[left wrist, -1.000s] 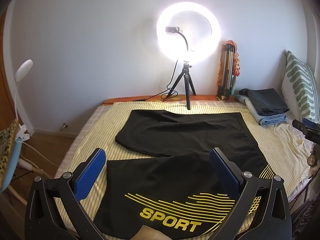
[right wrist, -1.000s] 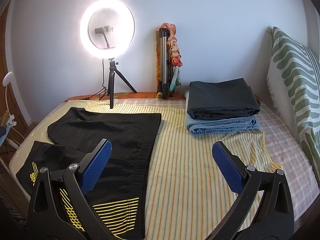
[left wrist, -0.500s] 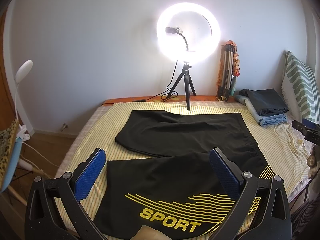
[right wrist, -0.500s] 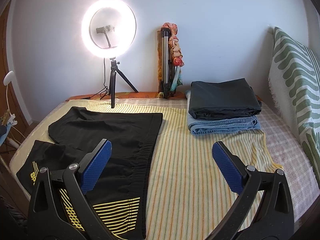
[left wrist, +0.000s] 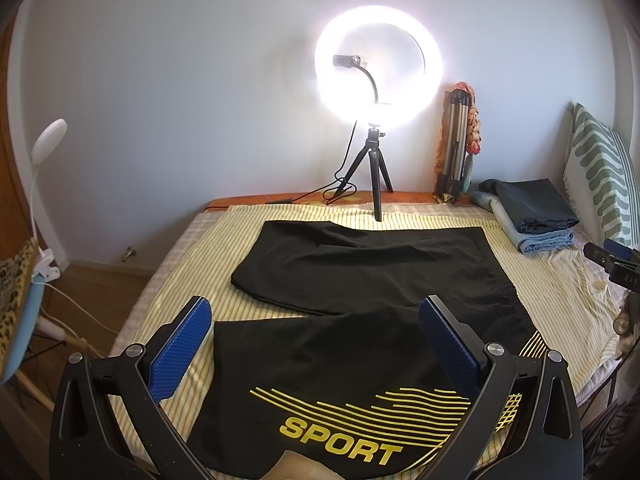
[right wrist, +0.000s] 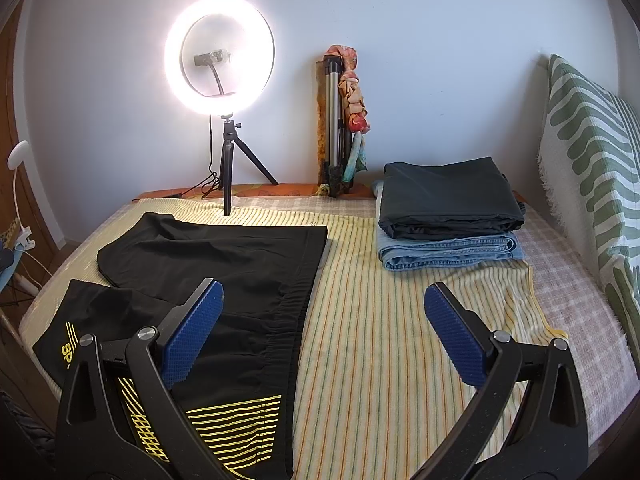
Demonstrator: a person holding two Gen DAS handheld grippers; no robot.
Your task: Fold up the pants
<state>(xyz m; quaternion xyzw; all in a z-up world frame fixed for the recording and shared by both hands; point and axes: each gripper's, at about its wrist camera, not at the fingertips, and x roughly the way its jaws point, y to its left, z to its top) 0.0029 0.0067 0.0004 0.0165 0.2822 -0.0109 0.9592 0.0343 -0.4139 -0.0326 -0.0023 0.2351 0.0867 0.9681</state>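
Black pants (left wrist: 360, 272) with yellow stripes and the word SPORT lie spread flat on the striped bed cover (left wrist: 192, 276), both legs pointing left and the waistband to the right. My left gripper (left wrist: 314, 312) hovers open above the near leg, holding nothing. In the right wrist view the same pants (right wrist: 224, 264) fill the left half, and my right gripper (right wrist: 324, 300) hangs open over the waistband edge and the bare cover (right wrist: 380, 340). The right gripper's tip (left wrist: 612, 256) shows at the right edge of the left wrist view.
A lit ring light on a small tripod (right wrist: 226, 168) stands at the far bed edge by the wall, beside a folded tripod (right wrist: 336, 132). A stack of folded dark and denim clothes (right wrist: 448, 216) sits back right. A green patterned pillow (right wrist: 592, 168) leans right. A clip lamp (left wrist: 44, 184) stands left.
My right gripper has drifted slightly left, so the scene slides a little right in its view. The left gripper and pants stay still.
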